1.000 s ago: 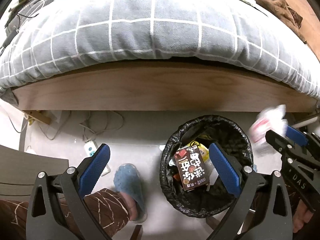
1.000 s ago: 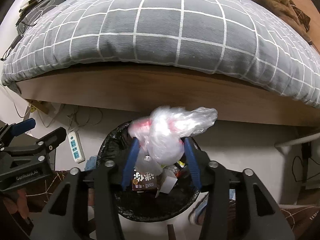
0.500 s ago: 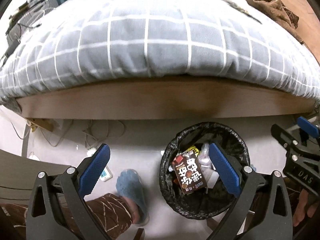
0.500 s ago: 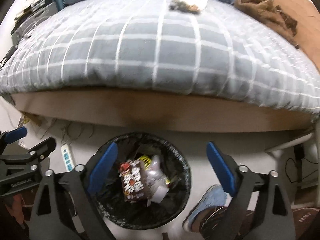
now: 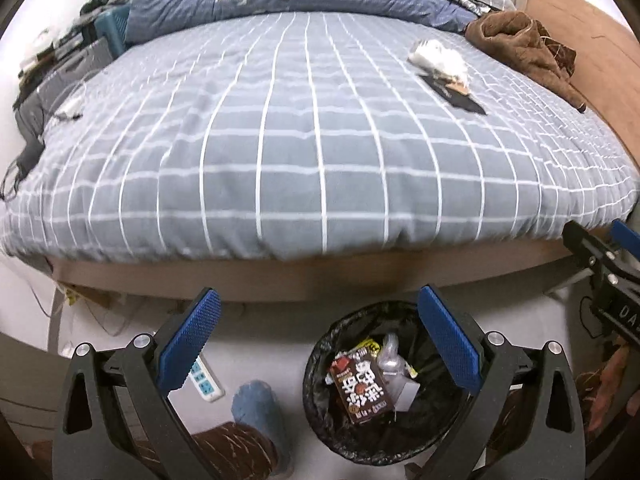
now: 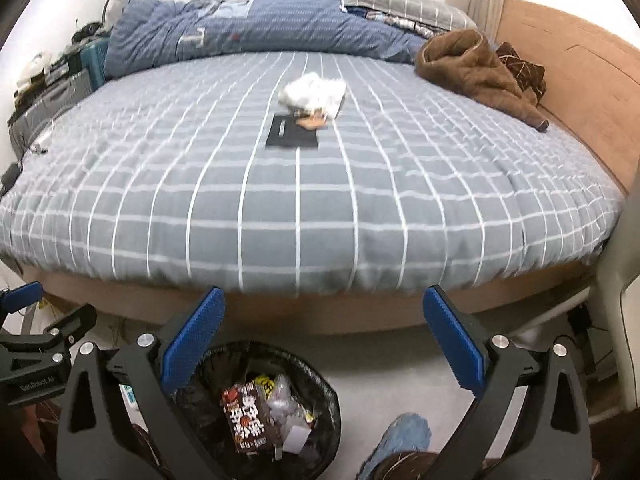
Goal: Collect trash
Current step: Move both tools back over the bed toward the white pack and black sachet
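Observation:
A black-lined trash bin (image 5: 316, 392) (image 6: 326, 412) stands on the floor by the bed. It holds a brown carton (image 5: 362, 388) (image 6: 246, 420) and a clear plastic bag (image 5: 390, 360) (image 6: 280, 398). My left gripper (image 5: 318, 294) is open above the bin with nothing between its pads. My right gripper (image 6: 323, 292) has its jaws opening wide, and nothing is between them. On the bed lie a crumpled white wad (image 5: 440, 60) (image 6: 314, 92) and a flat black packet (image 5: 456, 94) (image 6: 292, 132).
The bed's grey checked cover (image 6: 320, 200) fills the middle. A brown garment (image 6: 476, 72) lies at its right, with a blue duvet (image 6: 240, 28) behind. A power strip (image 5: 206, 380) and a person's blue slipper (image 5: 260, 408) are on the floor left of the bin.
The right gripper opened and the clear plastic bag it held now lies in the bin. Both grippers rose and tipped upward, so the top of the bed has come into view.

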The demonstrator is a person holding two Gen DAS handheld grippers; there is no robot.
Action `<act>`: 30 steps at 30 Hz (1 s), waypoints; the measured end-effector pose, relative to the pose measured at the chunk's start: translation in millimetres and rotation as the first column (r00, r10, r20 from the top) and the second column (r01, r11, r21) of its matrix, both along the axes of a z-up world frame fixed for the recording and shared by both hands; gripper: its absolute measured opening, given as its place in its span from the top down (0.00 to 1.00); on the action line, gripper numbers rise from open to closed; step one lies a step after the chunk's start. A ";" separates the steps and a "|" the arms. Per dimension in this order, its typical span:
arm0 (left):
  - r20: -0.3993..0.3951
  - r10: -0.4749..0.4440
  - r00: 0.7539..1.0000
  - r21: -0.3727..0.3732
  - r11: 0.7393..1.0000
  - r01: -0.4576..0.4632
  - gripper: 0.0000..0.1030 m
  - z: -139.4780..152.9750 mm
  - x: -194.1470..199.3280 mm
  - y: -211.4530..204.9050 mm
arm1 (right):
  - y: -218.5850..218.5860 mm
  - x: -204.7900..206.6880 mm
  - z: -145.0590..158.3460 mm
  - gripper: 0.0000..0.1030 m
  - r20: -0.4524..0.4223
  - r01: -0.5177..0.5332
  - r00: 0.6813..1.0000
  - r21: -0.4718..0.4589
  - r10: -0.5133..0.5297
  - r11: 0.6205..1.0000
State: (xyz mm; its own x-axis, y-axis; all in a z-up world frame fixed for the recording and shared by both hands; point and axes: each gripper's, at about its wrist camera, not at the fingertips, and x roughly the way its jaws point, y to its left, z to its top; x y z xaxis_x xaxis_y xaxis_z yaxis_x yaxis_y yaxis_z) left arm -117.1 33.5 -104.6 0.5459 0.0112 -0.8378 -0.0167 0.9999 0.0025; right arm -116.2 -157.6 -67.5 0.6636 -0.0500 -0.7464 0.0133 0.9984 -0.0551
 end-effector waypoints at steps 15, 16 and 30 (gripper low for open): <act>0.098 -0.004 0.995 0.009 1.000 0.003 0.06 34.5 77.3 7.7 | -1.1 79.2 18.6 0.07 0.064 -0.034 0.997 0.012 0.033 0.999; 0.100 -0.003 0.995 0.008 1.000 0.002 0.06 35.0 82.5 8.7 | 0.5 83.9 17.8 0.07 0.064 -0.037 0.997 0.010 0.036 0.999; 0.095 -0.011 0.995 -0.013 1.000 0.013 0.06 29.1 161.7 11.9 | 16.4 185.7 -1.6 0.07 0.002 -0.035 0.999 0.048 0.035 0.998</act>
State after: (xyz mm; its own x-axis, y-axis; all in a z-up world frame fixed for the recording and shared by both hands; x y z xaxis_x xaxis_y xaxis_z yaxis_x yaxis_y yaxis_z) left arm 44.6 45.5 -75.5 0.6228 -0.0070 -0.7823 -0.0041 0.9999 -0.0122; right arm 69.6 -141.1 -69.2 0.6650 0.0095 -0.7468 -0.0220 0.9997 -0.0069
